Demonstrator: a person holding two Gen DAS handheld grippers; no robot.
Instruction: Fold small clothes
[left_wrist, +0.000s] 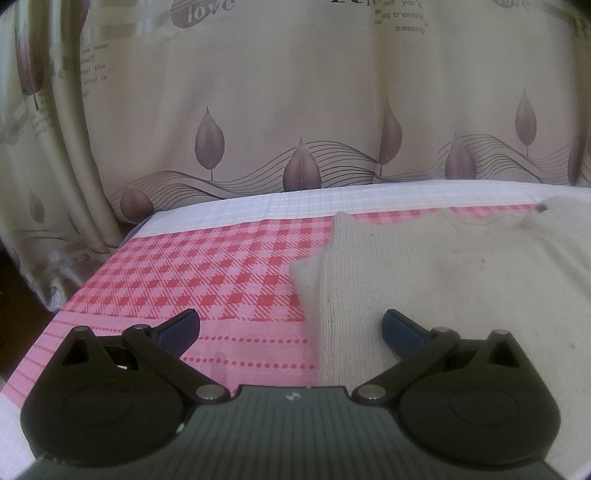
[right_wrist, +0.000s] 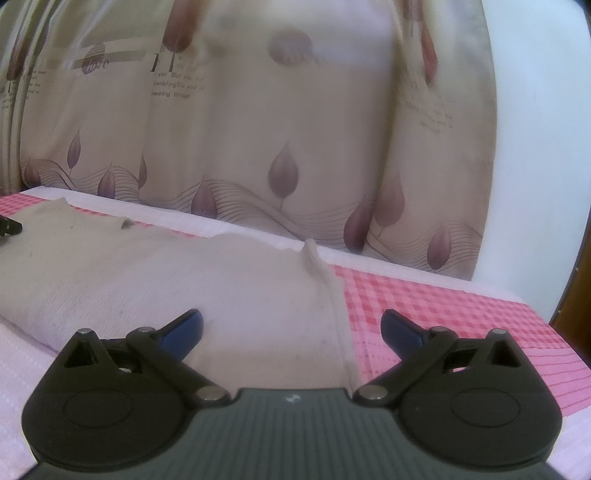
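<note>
A cream knitted garment (left_wrist: 443, 273) lies flat on the pink checked cloth (left_wrist: 207, 273). My left gripper (left_wrist: 291, 328) is open and empty, just above the garment's left side edge, with one blue fingertip (left_wrist: 181, 328) over the cloth and the other over the knit. The same garment shows in the right wrist view (right_wrist: 177, 273). My right gripper (right_wrist: 291, 328) is open and empty over the garment's right side edge, its right fingertip (right_wrist: 400, 328) over the checked cloth (right_wrist: 443, 306).
A beige curtain with purple leaves (left_wrist: 295, 110) hangs close behind the table's white far edge (left_wrist: 332, 201). The table's left edge (left_wrist: 74, 291) drops to a dark floor. A white wall (right_wrist: 535, 147) and the table's right end (right_wrist: 543, 314) lie to the right.
</note>
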